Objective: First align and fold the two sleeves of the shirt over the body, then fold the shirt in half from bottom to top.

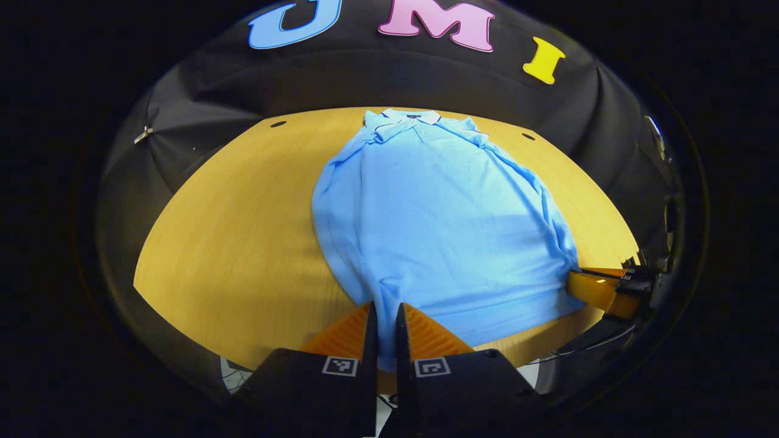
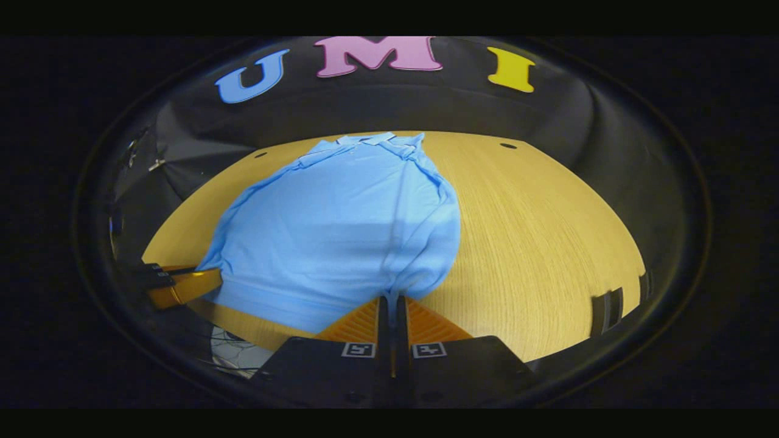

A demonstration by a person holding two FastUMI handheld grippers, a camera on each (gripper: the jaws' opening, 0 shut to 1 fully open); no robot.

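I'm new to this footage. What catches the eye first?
A light blue polo shirt lies flat mid-table, collar at the far edge, sleeves already folded in. The left gripper and the right gripper each pinch a bottom corner of its hem at the wooden table's near edge.

Your shirt [image 1: 438, 225] is a matt knit cloth, soft and finely textured, with a stitched hem along its near edge and a ribbed-looking collar [image 1: 408, 118] at the far end. Under it, your table [image 1: 243, 243] has a wood-grain top, smooth with a faint sheen, the grain running in fine lines. Your left gripper [image 1: 385, 316] shows ridged, plastic-looking fingers [image 1: 347, 334], matt. The booth wall [image 1: 201, 97] is dull black cloth, creased.
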